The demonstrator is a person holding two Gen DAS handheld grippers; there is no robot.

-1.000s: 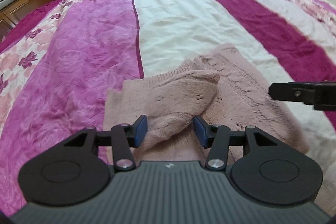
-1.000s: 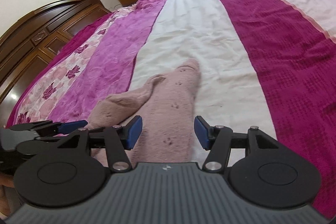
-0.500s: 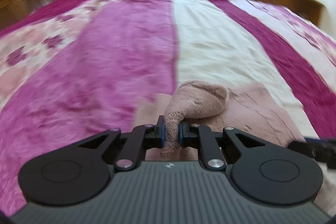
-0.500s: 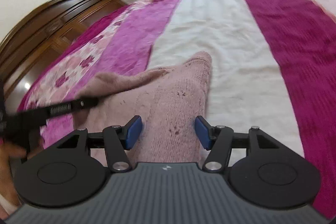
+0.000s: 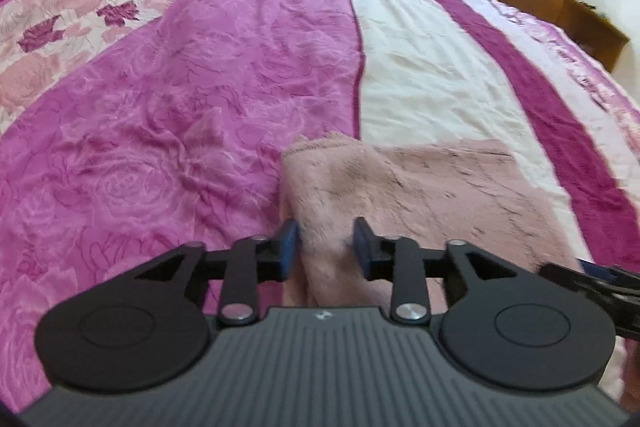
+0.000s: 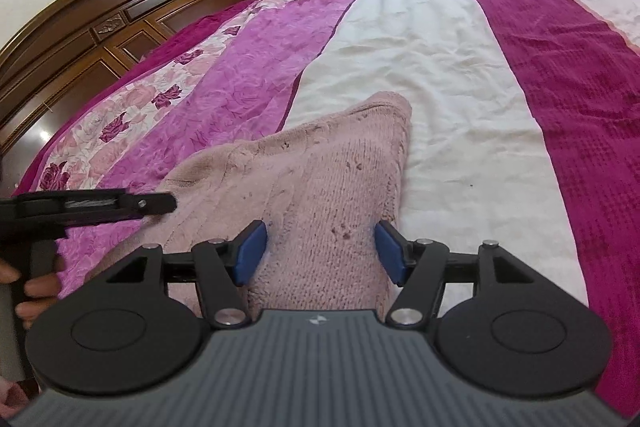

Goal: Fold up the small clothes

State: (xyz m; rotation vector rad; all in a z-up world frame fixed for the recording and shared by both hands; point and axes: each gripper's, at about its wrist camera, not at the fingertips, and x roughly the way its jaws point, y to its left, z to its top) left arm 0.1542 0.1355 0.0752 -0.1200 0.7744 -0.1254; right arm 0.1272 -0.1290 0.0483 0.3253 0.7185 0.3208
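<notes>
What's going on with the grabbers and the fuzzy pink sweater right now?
Left gripper open, straddling a fold of the fuzzy pink knitted sweater. Right gripper open over it too. Sweater lies part-folded on the striped pink and white bedspread. Nothing blocking.

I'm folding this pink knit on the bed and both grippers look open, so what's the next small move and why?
Probably close the right gripper on the pink knit lying between its open blue pads. The left gripper is open too, straddling the folded edge, so neither one holds the cloth. A grip is needed before the next fold can be made.
</notes>
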